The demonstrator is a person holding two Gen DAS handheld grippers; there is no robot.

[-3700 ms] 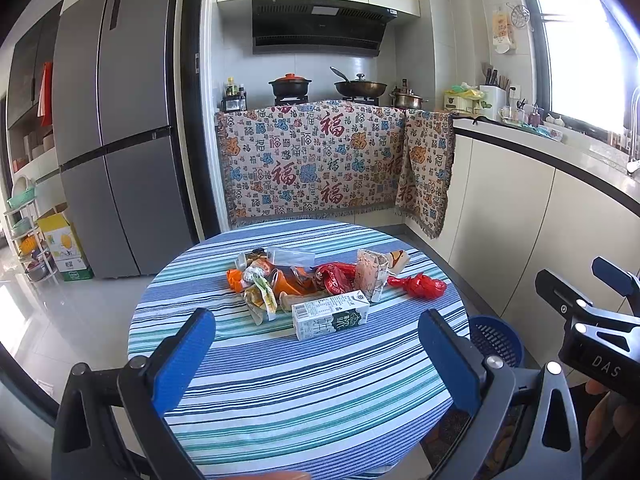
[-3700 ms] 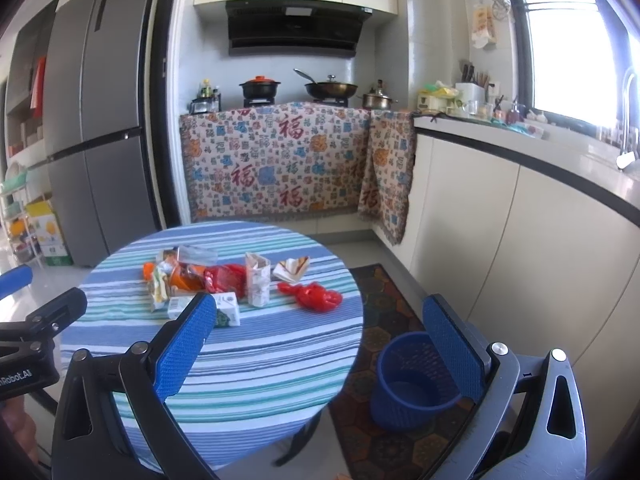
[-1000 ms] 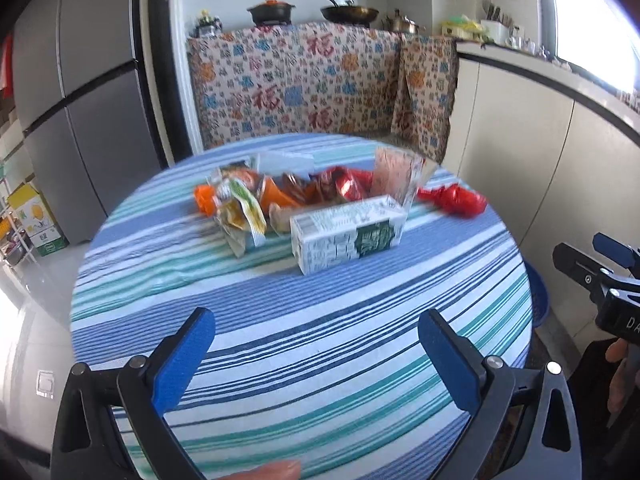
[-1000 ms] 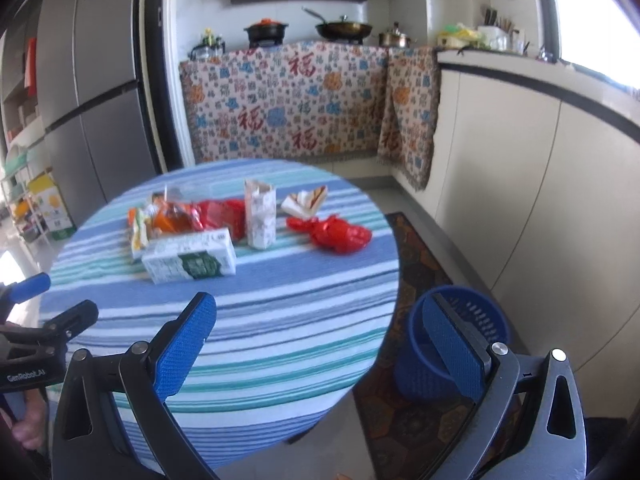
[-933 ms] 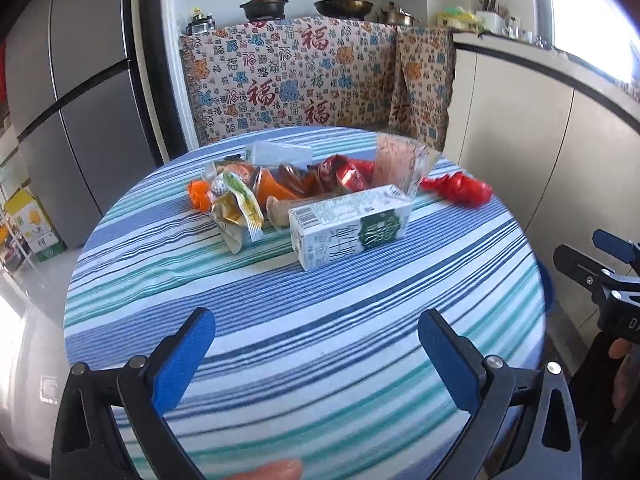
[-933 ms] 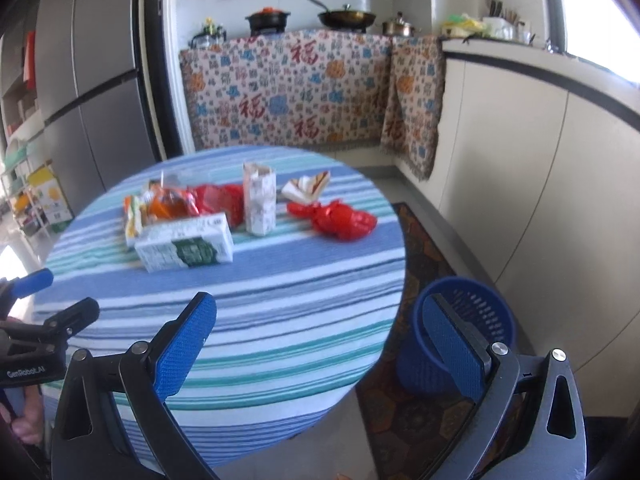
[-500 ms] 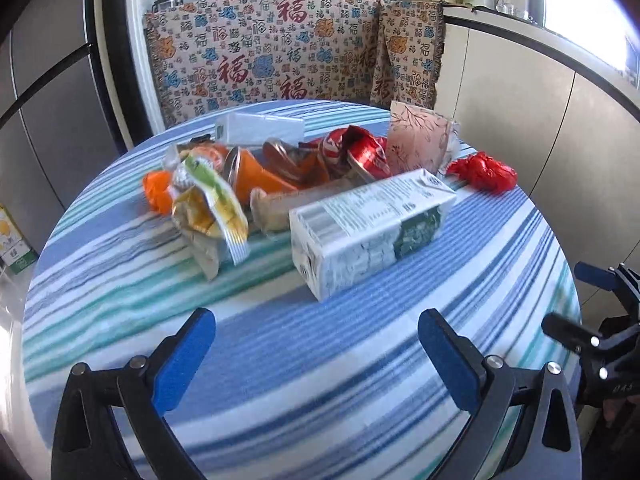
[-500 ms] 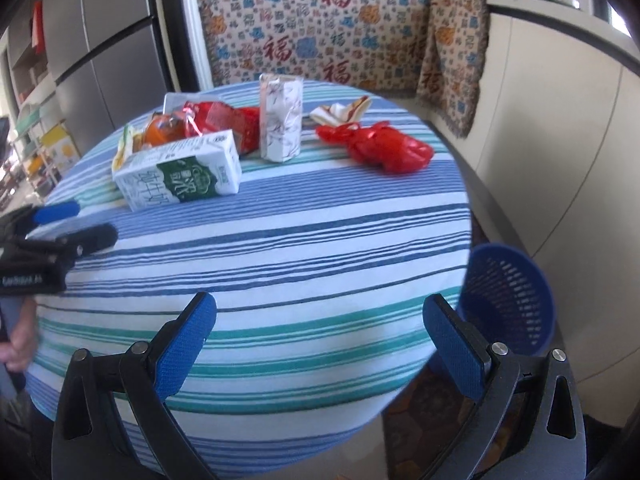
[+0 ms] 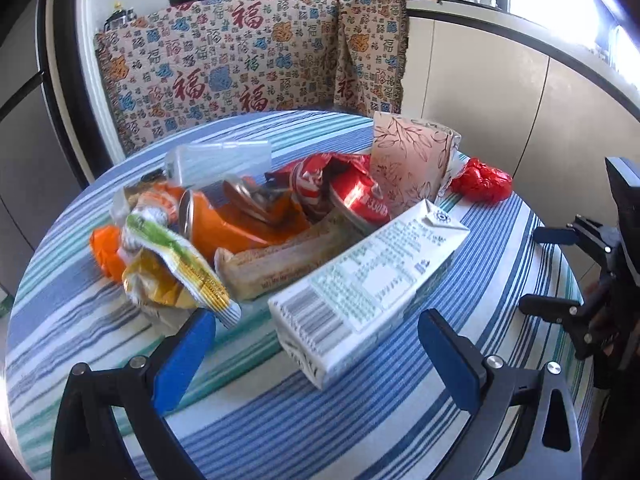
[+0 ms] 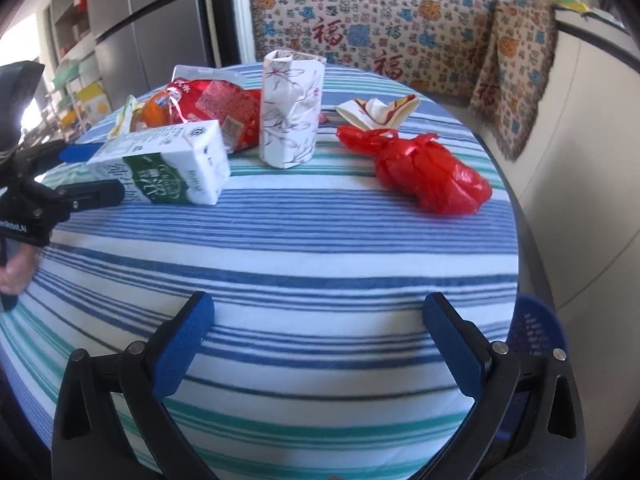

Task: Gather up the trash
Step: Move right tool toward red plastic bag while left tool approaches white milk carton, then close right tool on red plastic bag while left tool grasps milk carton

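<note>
The patterned cloth over the counter repeats the red character 福. The handheld left gripper carries partly cut-off white lettering ending "Robot.AI". The milk carton's print is too blurred to read.

- The milk carton lies on its side nearest me, white with green print, barcode end toward me.
- Behind it, a crushed orange can and a red can lie tangled with snack wrappers.
- A floral paper carton stands upright, top open.
- A knotted red plastic bag lies apart, far right.
- The blue basket sits on the floor, right of the table.
</note>
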